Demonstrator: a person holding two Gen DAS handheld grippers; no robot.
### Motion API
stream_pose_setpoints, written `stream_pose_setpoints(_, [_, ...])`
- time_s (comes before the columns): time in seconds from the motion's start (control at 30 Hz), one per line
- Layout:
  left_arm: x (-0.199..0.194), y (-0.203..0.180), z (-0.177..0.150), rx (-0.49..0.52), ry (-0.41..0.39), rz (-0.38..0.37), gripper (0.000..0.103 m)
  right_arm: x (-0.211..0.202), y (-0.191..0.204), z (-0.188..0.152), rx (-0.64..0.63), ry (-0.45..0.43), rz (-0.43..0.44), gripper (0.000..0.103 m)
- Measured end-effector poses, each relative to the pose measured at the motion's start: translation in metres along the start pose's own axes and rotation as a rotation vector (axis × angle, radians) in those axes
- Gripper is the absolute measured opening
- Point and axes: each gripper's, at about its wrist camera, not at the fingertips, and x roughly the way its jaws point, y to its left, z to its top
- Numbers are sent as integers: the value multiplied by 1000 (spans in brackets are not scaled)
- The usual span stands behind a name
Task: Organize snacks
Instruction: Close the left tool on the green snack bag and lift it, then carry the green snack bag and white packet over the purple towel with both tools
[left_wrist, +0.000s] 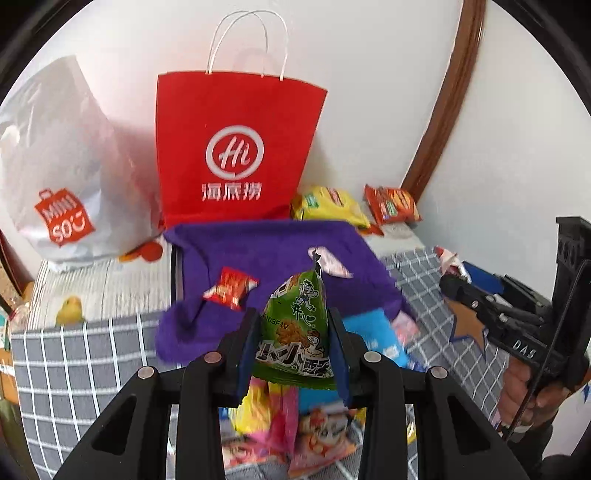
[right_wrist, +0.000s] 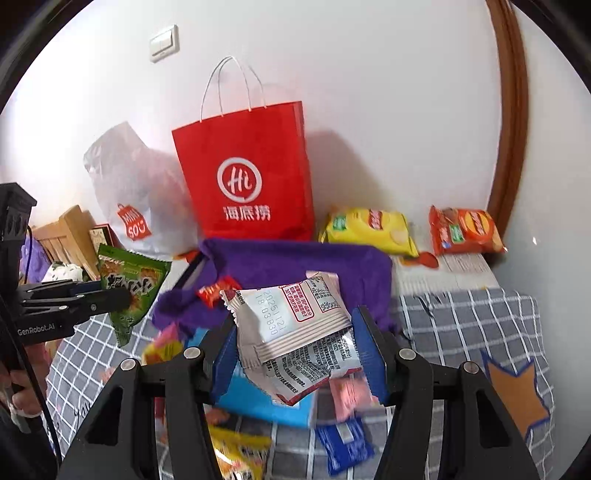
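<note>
Left gripper (left_wrist: 293, 341) is clamped on a green triangular foil snack packet (left_wrist: 295, 332), held up over the purple fleece cloth (left_wrist: 280, 254). Right gripper (right_wrist: 301, 354) is closed on 2 white crinkled wrappers with red print (right_wrist: 295, 325), also lifted above the cloth. 1 small red candy wrapper (left_wrist: 229, 288) lies on the cloth. Red paper Hi bag (left_wrist: 236, 147) stands behind against the wall, yellow chip bag (right_wrist: 369, 230) just beside it.
</note>
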Motion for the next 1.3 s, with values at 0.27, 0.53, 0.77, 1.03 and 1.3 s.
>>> stream_pose_setpoints(0.27, [25, 10, 44, -43, -11, -11, 34, 34, 2, 35, 12, -9, 21, 58])
stream_pose_setpoints(0.53, [49, 25, 78, -59, -32, 38, 34, 75, 2, 67, 26, 2, 5, 58])
stream_pose_setpoints(0.77, [76, 47, 80, -105, -19, 32, 34, 116, 1, 77, 28, 16, 23, 58])
stream_pose_setpoints(1.03, [111, 69, 75, -135, 55, 72, 34, 173, -16, 58, 11, 147, -15, 58])
stream_pose_setpoints(1.3, [134, 83, 70, -163, 110, 91, 34, 193, -8, 40, -113, 223, -19, 58])
